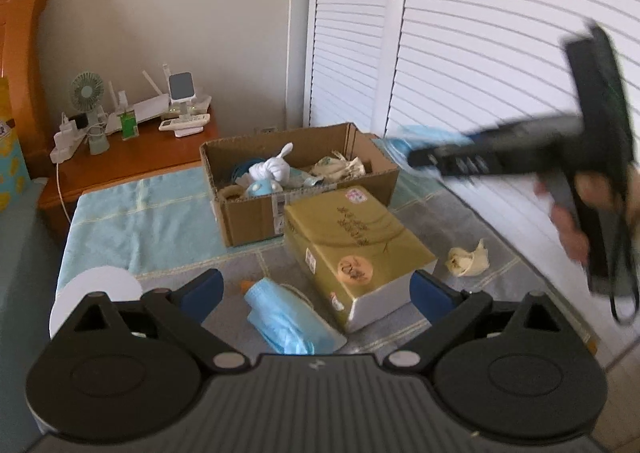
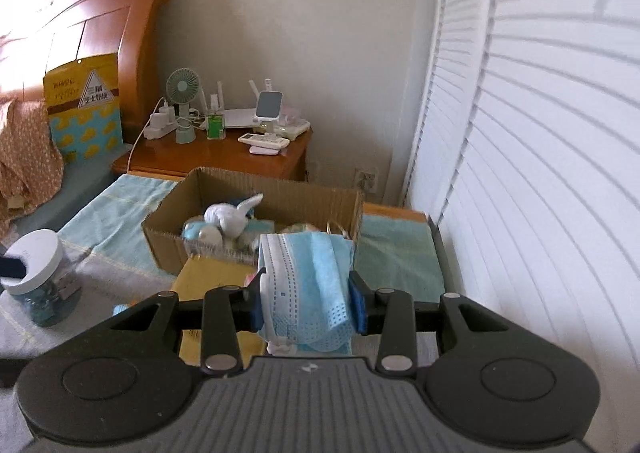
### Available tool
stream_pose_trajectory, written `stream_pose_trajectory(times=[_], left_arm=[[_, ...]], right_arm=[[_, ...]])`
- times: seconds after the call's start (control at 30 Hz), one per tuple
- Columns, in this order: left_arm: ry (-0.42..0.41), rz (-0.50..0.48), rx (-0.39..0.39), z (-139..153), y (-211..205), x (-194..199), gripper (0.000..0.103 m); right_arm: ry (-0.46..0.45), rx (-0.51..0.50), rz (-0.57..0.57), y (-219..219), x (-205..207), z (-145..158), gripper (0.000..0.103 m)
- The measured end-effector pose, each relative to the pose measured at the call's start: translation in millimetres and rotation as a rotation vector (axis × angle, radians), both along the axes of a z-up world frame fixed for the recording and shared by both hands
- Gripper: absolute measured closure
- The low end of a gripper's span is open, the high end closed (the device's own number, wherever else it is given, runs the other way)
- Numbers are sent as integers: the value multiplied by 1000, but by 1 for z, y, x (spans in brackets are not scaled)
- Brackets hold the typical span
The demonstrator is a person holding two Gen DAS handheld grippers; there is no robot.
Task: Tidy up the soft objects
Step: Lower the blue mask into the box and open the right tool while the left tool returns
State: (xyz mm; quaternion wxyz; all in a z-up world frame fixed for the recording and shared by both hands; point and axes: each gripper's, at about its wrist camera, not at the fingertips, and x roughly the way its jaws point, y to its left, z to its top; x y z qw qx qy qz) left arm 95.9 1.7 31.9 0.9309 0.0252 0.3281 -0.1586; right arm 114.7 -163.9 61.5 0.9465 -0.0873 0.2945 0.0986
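**Face mask clamped in right gripper near cardboard box**

A pleated blue face mask [image 2: 308, 285], thin and crumpled, with dotted embossing along its edge, is pinched between the blue pads of the right gripper [image 2: 306, 307]; the jaws are closed in on the fabric. The mask is held in front of the corrugated cardboard box [image 2: 168, 245], just above its near edge. Inside the box a white knotted plush [image 2: 230, 217] and other soft items are seen, partly hidden by the mask.

The left gripper [image 1: 316, 293] is held wide open, nothing between its pads. In front of the box, a second folded blue mask [image 1: 284, 317] and a crumpled cream cloth [image 1: 470, 259] are lying beside a glossy gold carton [image 1: 356, 249]. In the left wrist view the right gripper [image 1: 424, 161] is motion-blurred. A white-lidded jar [image 2: 38, 277] is standing left of the box.
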Motion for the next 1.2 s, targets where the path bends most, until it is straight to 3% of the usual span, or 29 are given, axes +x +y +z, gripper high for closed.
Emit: stream_pose_trajectory(times=[0.33,0.67,0.7,0.73,0.77,0.93,1.2], left_arm=[[38,-19,-59,-18,5,8,4],[89,6,-79,-34,11,32,4],[93,5,-78,-35,11,33,4],[98,4,-75,-36,10,34,4],[103,5,-72,-37,10,35,4],[108,4,-74,-38,11,34,4],[115,22,-81,-37,19,25,4]], right_arm=[[72,-110,142,29,96,0,59],[131,-264,290,51,159,-20,57],[130,-276,287,51,164,-23,51],[124,-281,277,50,168,-25,36],[117,-281,263,49,171,-27,30],[119,-234,190,34,167,-31,24],[94,-167,100,18,128,-24,0]])
